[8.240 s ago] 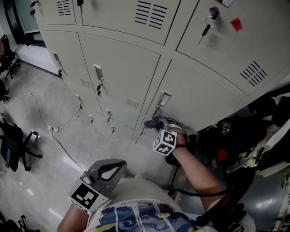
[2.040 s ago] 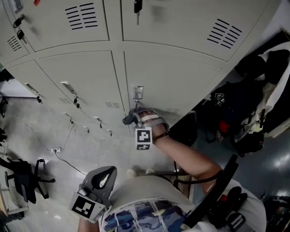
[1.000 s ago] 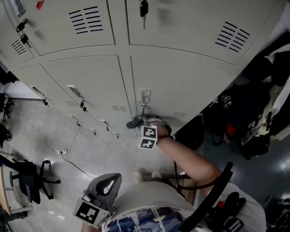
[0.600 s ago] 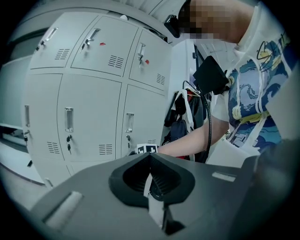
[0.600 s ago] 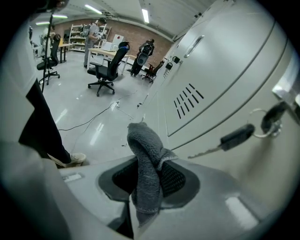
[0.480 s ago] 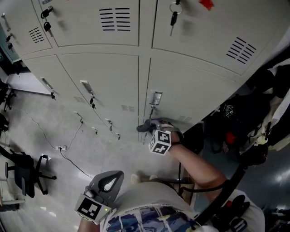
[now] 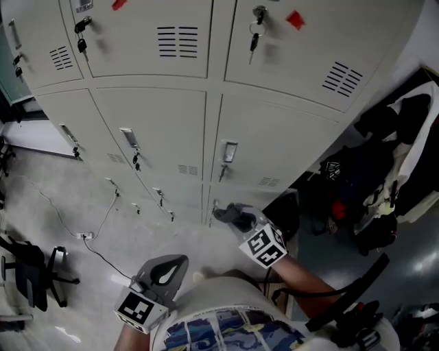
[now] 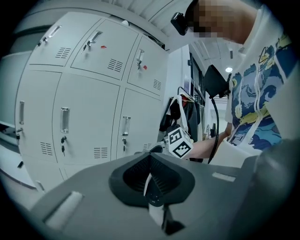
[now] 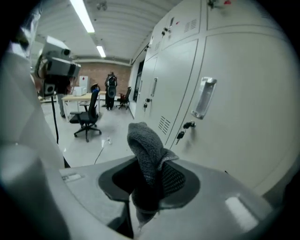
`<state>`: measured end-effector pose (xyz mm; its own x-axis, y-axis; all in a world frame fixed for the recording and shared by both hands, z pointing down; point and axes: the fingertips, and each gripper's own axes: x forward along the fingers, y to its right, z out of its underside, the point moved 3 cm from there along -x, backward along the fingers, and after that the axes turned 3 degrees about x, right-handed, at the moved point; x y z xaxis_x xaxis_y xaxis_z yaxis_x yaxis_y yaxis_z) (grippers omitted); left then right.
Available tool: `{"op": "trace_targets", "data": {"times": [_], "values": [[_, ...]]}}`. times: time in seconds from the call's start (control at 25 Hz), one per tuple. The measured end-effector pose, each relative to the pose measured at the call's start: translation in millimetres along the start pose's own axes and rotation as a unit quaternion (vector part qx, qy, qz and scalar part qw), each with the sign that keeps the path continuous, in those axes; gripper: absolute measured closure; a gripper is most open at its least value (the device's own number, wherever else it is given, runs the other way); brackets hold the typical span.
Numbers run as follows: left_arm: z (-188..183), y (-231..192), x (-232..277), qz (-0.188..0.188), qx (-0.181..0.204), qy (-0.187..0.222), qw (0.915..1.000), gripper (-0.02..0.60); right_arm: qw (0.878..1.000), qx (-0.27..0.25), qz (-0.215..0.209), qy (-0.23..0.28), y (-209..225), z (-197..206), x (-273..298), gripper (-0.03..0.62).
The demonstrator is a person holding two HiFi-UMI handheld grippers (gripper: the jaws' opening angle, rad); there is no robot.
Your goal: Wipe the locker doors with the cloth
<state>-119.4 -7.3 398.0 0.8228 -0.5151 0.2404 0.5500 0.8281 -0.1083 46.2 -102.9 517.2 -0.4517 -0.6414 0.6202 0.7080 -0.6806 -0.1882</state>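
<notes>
**Two tongs, one cloth, beside the lockers**

Only the right tongs carry anything. They are closed on a dark grey cloth, and in the right gripper view the cloth is pinched low between the jaws and stands up in a folded hump above them. The tongs are held low in front of the locker doors, below the metal handle of the right-hand door in the middle row. In the right gripper view that door fills the right side, and the cloth is close to it but apart from it.

The left tongs hang near the person's waist, well away from the lockers. Their jaws are pressed together with nothing between them, as the left gripper view shows.

A key hangs from the lock of an upper door, next to a red tag. Dark bags and clothing are piled to the right of the lockers. An office chair and a cable are on the floor at the left.
</notes>
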Motion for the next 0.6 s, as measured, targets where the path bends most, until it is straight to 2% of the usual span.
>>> {"op": "trace_targets", "data": {"times": [0.24,0.4,0.6], "values": [[5.2,7.8,7.6,0.044,0.004,0.0,0.999,0.58,0.995,0.066,0.028,0.07,-26.2,-11.3,-63.2,0.48],[-1.6,16.3,15.6,0.071,0.008,-0.013,0.9974,0.58,0.99,0.091,0.066,0.088,-36.3,-6.4,-101.9,0.48],[-12.5,24.7,24.8,0.099,0.022,-0.011,0.9948,0.58,0.985,0.107,0.089,0.105,-37.4,-4.2,-131.1,0.48]]}}
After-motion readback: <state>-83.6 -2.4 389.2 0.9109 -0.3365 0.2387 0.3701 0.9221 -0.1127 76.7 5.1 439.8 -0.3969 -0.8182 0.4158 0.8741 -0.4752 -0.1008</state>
